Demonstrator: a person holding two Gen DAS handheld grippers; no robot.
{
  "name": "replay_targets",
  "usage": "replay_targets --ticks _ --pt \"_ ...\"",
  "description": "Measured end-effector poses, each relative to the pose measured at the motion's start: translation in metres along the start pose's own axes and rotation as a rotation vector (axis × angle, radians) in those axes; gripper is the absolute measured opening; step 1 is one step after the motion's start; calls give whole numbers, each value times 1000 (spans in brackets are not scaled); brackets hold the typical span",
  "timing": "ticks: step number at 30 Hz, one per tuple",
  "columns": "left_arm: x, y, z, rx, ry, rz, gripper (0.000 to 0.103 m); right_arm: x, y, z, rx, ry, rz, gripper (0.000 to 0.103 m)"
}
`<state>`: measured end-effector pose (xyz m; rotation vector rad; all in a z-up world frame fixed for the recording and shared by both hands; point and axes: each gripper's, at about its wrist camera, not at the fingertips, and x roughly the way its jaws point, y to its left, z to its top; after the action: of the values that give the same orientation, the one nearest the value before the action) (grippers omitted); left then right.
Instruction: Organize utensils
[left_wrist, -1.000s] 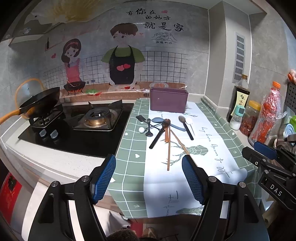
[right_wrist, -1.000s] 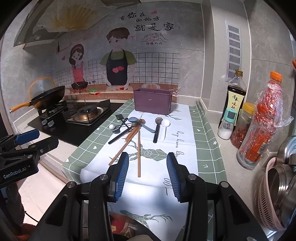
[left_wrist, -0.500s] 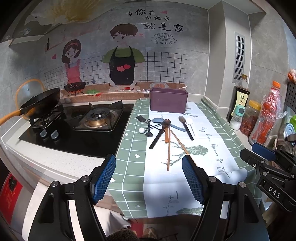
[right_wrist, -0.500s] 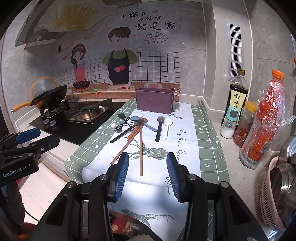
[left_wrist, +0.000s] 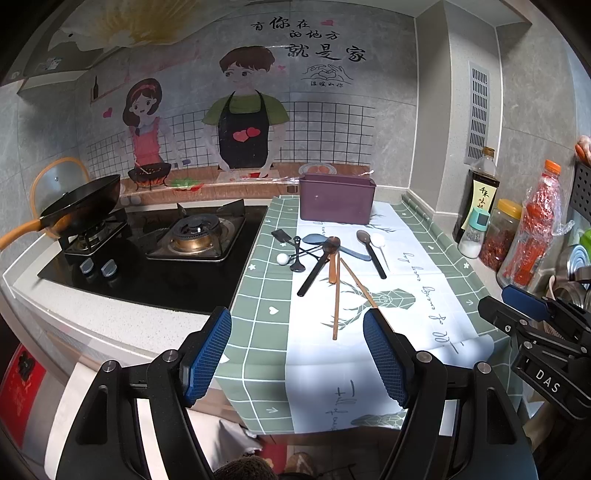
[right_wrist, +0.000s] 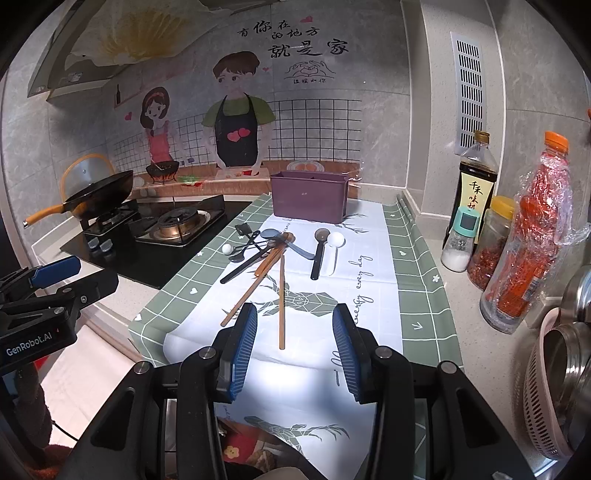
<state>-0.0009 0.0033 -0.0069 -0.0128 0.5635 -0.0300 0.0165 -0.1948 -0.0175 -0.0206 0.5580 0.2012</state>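
- Utensils lie loose in a cluster on the tablecloth (right_wrist: 369, 236), mid-counter, in front of the purple bin (right_wrist: 308, 199).
- Two wooden chopsticks (right_wrist: 281, 295) extend from the cluster toward the near edge of the cloth; in the right wrist view one tip lies between the right gripper's fingers but lower, on the cloth.
- A dark ladle (right_wrist: 255, 260) lies diagonally across the cluster, with a blue-grey spoon (right_wrist: 291, 243) crossing behind it.
- A dark spoon (right_wrist: 318, 254) and a white spoon (right_wrist: 335, 242) lie side by side, right of the cluster.
- Small black utensils and a white ball-ended piece (left_wrist: 282, 259) lie on the left side, near the green checked border.
- The purple bin stands upright at the far end of the cloth, near the wall; its contents cannot be seen.
- Right gripper (right_wrist: 294, 345): jaws spread apart, holding nothing, above the near end of the cloth.
- Left gripper (left_wrist: 297, 350): jaws spread wide, holding nothing, over the near counter edge.
- A gas hob (left_wrist: 192, 236) with a wok (left_wrist: 79, 201) is left of the cloth.
- A sauce bottle (right_wrist: 476, 184), jars and a wrapped bottle (right_wrist: 532, 236) stand on the right.
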Motion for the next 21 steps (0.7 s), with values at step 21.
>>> replay_targets --ticks 21 --pt "0 -2 -2 5 5 -2 74 2 -4 0 9 -5 -7 40"
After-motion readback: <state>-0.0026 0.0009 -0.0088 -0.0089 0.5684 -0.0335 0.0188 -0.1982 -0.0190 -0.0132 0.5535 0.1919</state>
